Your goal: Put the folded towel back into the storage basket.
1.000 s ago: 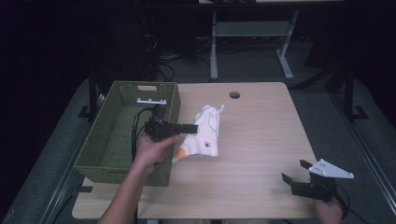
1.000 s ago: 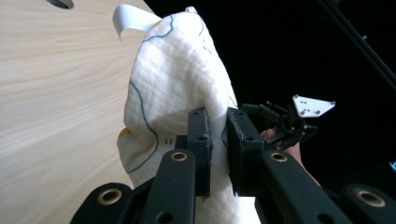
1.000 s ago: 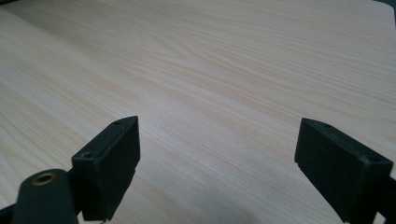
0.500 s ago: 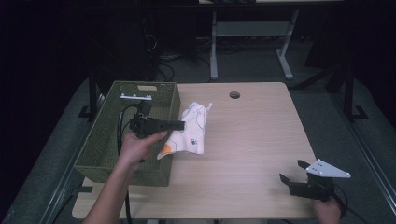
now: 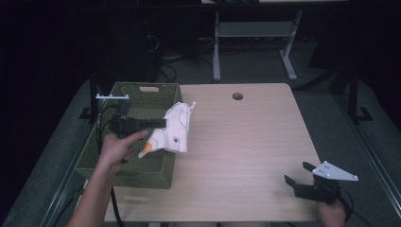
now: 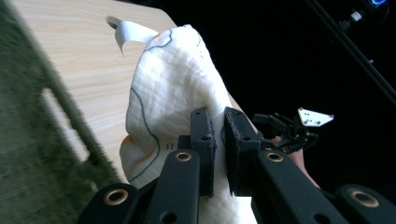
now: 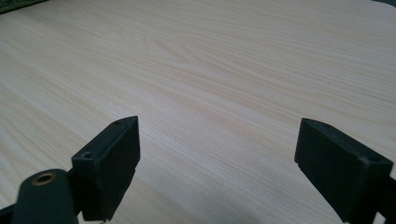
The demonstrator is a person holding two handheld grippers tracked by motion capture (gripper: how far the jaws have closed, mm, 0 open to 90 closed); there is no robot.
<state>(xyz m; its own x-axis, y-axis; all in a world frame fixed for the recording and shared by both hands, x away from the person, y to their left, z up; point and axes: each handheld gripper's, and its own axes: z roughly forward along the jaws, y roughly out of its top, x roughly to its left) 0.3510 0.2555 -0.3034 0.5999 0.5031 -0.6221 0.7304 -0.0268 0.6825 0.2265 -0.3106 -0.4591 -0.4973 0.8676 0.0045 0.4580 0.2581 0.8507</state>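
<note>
A white cloth [image 5: 173, 129] with thin dark lines and orange patches hangs in the air over the right rim of the green woven basket [image 5: 124, 167]. My left gripper [image 5: 163, 123] is shut on the cloth, its jaws pinching a fold [image 6: 217, 140], and the cloth [image 6: 168, 93] drapes ahead of them. My right gripper [image 5: 297, 176] rests low at the table's front right corner, open, with bare wood between its jaws [image 7: 217, 158].
The light wooden table [image 5: 246, 142] has a round cable hole [image 5: 237, 96] near its far edge. The basket stands along the table's left side. Behind the table are white desk legs [image 5: 216, 47] and cables on a dark floor.
My left gripper has carried the cloth leftward from the tabletop to above the basket's right rim. The right gripper has stayed in place.
</note>
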